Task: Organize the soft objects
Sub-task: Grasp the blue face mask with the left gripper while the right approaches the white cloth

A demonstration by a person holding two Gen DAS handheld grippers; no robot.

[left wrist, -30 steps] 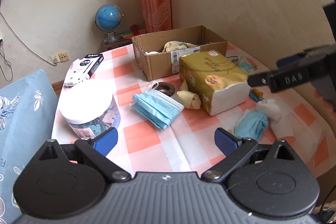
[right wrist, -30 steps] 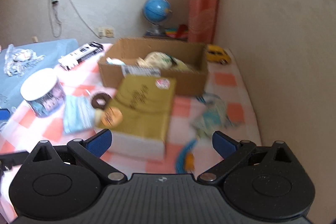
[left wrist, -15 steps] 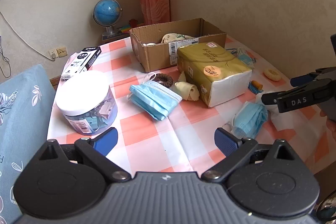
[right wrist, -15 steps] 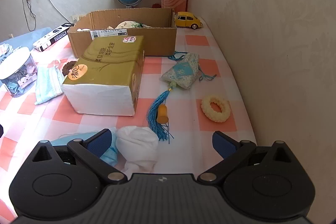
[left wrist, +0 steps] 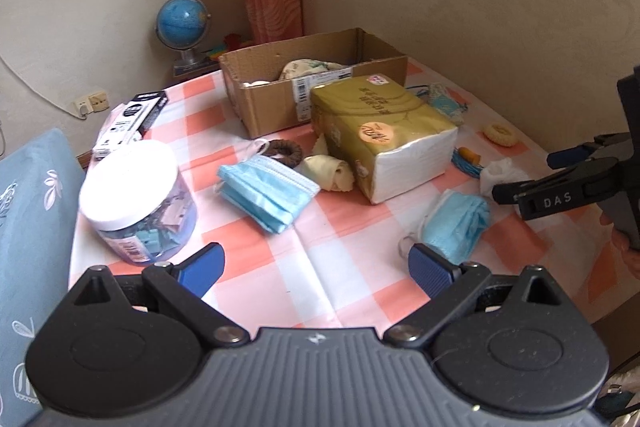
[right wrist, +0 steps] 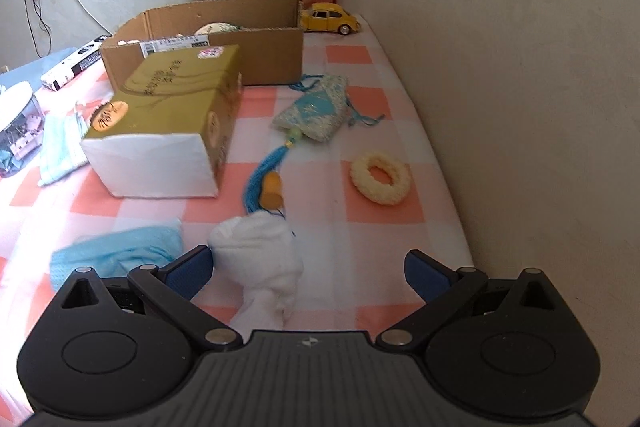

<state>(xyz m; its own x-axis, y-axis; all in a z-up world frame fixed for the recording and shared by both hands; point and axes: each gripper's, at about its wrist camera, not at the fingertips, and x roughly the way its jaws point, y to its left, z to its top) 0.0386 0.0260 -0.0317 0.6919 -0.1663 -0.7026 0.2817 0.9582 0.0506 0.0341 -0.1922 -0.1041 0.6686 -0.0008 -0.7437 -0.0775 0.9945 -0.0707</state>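
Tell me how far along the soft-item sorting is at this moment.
Early. The cardboard box already holds a couple of soft pieces. Both tools are open and empty; the right tool is lined up on the white sock. Two blue masks, sachet and scrunchies remain on the table.

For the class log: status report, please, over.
Both tools open, empty. Right tool over white sock, not gripped. Left tool hovering clear. Cardboard box beyond tissue pack.

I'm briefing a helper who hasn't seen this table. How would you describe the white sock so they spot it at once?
Start at the big gold tissue pack in front of the cardboard box. Nearer than its white end, past the blue tassel, lies the white sock, between the open right gripper fingers. It is bunched, plain white; the crumpled mask beside it is blue.
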